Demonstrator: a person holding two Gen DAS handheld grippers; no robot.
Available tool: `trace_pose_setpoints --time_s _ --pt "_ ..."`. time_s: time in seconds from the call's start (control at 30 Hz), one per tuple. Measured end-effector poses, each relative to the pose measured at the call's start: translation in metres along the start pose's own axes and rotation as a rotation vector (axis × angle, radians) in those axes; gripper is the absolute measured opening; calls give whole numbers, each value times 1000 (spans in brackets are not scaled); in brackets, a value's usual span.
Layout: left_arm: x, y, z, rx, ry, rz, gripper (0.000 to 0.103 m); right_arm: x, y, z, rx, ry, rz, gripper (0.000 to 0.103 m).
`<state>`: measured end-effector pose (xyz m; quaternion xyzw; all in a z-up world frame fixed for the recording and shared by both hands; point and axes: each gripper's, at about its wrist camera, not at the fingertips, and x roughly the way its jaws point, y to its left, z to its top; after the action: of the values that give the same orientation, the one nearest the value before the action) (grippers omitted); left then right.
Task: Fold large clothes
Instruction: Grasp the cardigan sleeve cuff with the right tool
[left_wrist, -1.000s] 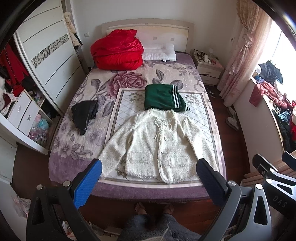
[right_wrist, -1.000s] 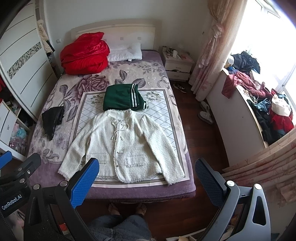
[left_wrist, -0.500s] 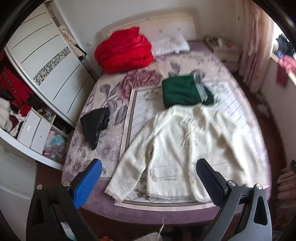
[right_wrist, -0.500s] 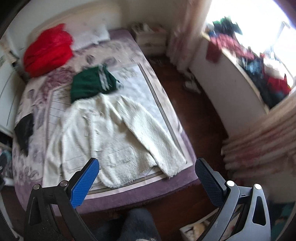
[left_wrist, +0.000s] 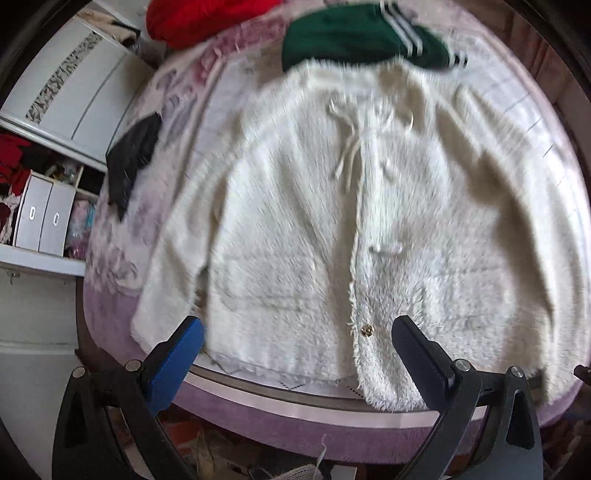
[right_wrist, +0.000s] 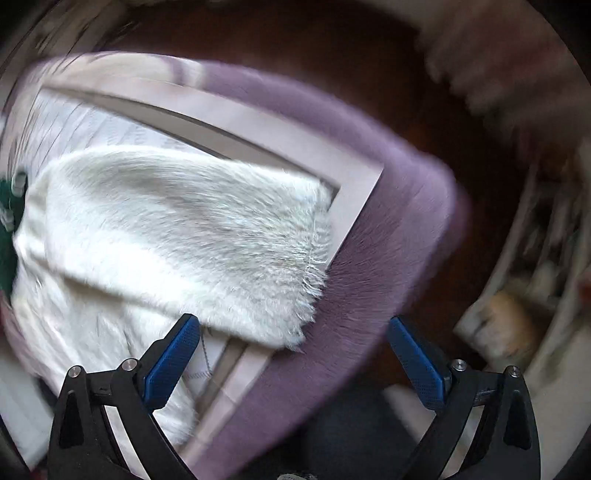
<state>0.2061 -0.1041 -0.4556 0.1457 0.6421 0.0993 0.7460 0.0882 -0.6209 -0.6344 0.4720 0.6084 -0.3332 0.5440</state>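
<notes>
White fuzzy cardigan (left_wrist: 332, 229), spread flat, unfolded, on bed (left_wrist: 280, 406); approach step judged; left gripper (left_wrist: 297, 354) released over hem, right gripper (right_wrist: 293, 354) released beside sleeve cuff (right_wrist: 295, 273) at 12 o'clock; cuff to be grasped next.

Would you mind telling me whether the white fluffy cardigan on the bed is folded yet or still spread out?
Spread out. The white cardigan lies flat on the bed, front up, both sleeves angled outward, nothing doubled over; both tongs are open, holding nothing.

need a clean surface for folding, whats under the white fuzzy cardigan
The white fuzzy cardigan lies flat on a quilted mat over the purple floral bedspread. Anything directly beneath it is covered.
</notes>
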Motion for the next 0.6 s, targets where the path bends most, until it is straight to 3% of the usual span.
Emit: trace_pose_setpoints --time_s 0.03,0.07,0.1,0.13,0.17,0.2,0.27,0.3,0.37,0.43,0.5,0.57,0.6 --pt "10 -7 0 6 19 4 103 20 -6 5 25 25 32 99" --pt "17 -11 -1 14 26 6 103 32 -9 7 40 29 59 87" --pt "24 -18 -1 29 27 7 103 48 -8 9 41 34 81 62" --pt "30 -25 -2 55 24 17 103 58 -6 10 35 38 80 44" --pt "36 -32 -3 87 16 27 103 65 -6 11 30 25 63 14" --pt "38 -40 -3 109 9 30 103 68 -11 10 50 -20 41 10" --pt "40 -53 -3 144 -8 14 103 52 -18 6 76 -129 19 8" --pt "40 -58 -3 155 -18 -4 103 35 -24 6 73 -235 1 7" --pt "39 -66 -2 178 -29 -29 103 22 -31 8 52 -332 -9 8" --pt "39 -80 -4 201 -42 -53 103 35 -39 15 5 -304 -9 16" --pt "39 -90 -3 212 -42 -69 103 49 -56 12 48 -234 41 40" --pt "39 -99 -1 210 -39 -86 103 47 -78 -7 164 -219 159 45" --pt "40 -102 -1 208 -36 -95 103 47 -88 -23 220 -212 259 48"
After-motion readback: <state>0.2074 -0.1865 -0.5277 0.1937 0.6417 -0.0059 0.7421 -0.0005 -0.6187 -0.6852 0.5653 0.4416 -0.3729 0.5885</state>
